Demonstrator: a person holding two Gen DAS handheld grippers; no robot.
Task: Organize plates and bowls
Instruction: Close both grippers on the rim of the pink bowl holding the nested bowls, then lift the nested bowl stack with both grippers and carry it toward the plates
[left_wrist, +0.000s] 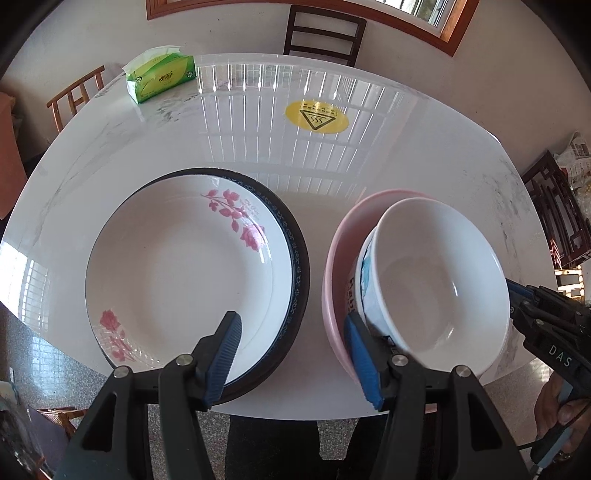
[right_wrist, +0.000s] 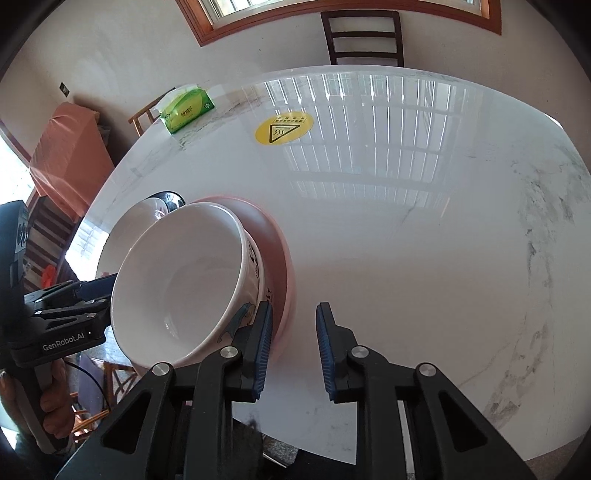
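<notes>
A white bowl (left_wrist: 439, 280) with blue print sits tilted inside a pink bowl (left_wrist: 338, 258) at the table's front right; both also show in the right wrist view, the white bowl (right_wrist: 184, 280) in the pink bowl (right_wrist: 275, 251). A white rose-pattern plate (left_wrist: 181, 266) rests on a dark-rimmed plate (left_wrist: 301, 266) to the left. My left gripper (left_wrist: 291, 350) is open, its right finger beside the pink bowl's near rim. My right gripper (right_wrist: 294, 347) is open, its left finger touching or just beside the white bowl's outer wall.
A green tissue pack (left_wrist: 160, 74) lies at the far left of the white marble table (left_wrist: 369, 166), with a yellow heat sticker (left_wrist: 317, 115) mid-table. Chairs stand around the table. The right gripper body (left_wrist: 550, 328) sits at the white bowl's right.
</notes>
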